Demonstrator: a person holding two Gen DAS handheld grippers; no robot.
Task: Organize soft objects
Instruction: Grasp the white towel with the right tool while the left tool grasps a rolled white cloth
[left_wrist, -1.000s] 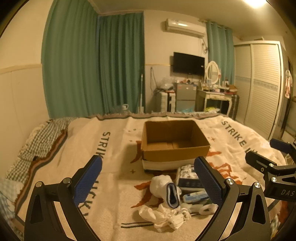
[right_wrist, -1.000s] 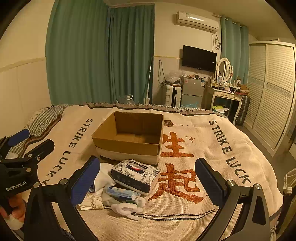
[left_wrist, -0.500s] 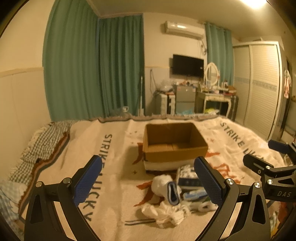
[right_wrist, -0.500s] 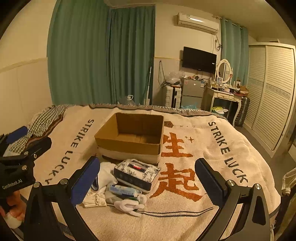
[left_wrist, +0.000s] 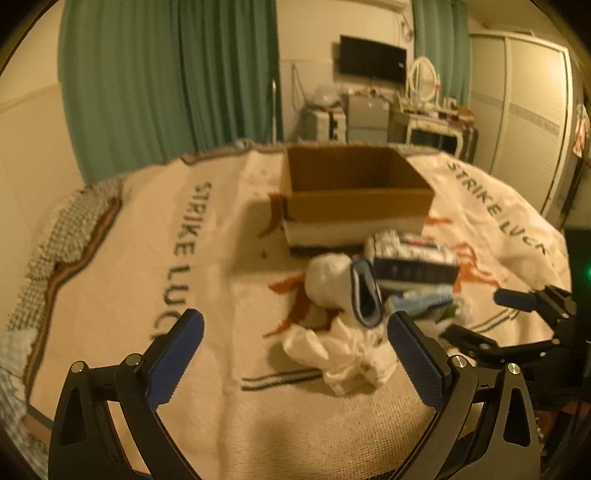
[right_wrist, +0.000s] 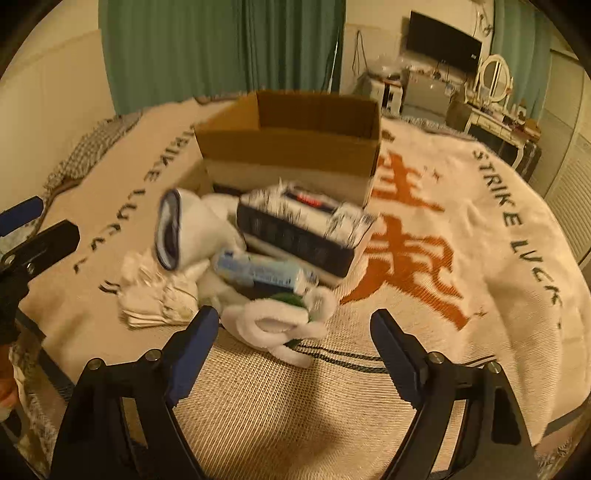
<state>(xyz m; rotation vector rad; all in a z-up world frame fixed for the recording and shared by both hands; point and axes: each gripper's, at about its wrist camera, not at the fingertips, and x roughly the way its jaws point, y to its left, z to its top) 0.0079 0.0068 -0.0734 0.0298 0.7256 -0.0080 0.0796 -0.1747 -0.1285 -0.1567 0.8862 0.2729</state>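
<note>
Both our grippers spread wide.
Our left gripper (left_wrist: 295, 328) and right gripper (right_wrist: 291, 325) hover, holding nothing.

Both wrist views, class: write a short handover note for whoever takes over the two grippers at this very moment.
Left gripper: open, holding nothing, above the blanket near the crumpled white cloth.
Right gripper: open, holding nothing, fingers close to the white fluffy item.
Pile in front of the cardboard box: rolled white sock, patterned tissue pack, blue-white packet.
Done: nothing visible in the box.
Left: grasp the soft items and presumably put them in the box.
</note>
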